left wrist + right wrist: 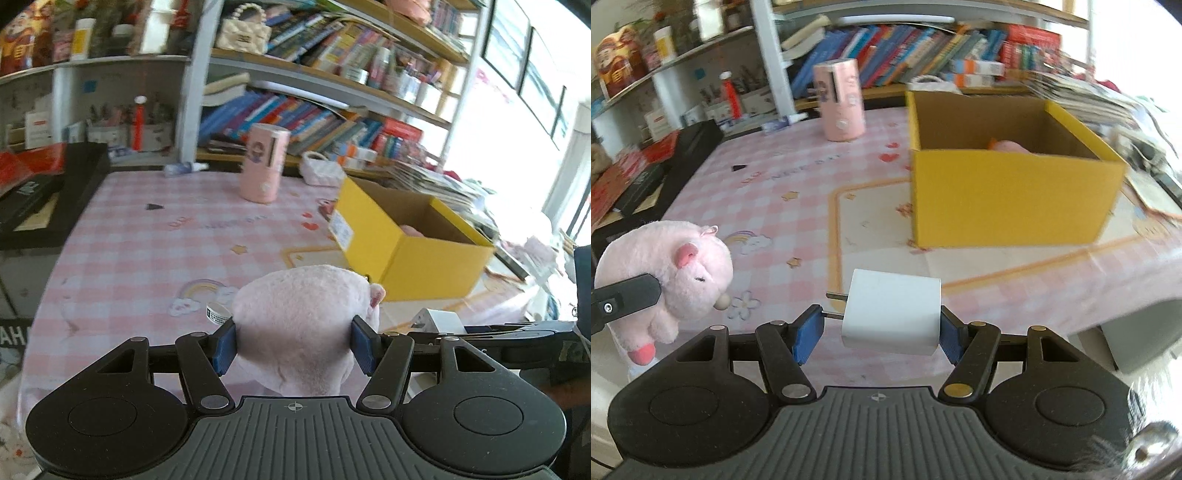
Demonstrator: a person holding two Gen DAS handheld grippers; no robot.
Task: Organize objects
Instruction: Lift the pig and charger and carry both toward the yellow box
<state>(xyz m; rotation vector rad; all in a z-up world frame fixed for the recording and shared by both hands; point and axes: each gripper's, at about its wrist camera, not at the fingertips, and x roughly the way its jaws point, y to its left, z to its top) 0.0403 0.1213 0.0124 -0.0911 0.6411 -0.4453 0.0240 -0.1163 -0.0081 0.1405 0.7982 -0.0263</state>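
Above the pink checked tablecloth's (768, 192) near edge, our left gripper (293, 341) clamps a pink plush pig (299, 314); our right gripper (881, 332) pinches a white plug-in charger block (892, 312) (yellow cardboard box (1008, 199) beyond).

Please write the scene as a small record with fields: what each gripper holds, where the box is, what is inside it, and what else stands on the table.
left gripper: shut on pink plush pig, held above the table
right gripper: shut on white charger plug, prongs pointing to the left pad
yellow box: open, on the pink checked tablecloth, ahead of both grippers
inside box: one pink soft thing, mostly hidden
also on table: pink cylinder container, upright, behind the box
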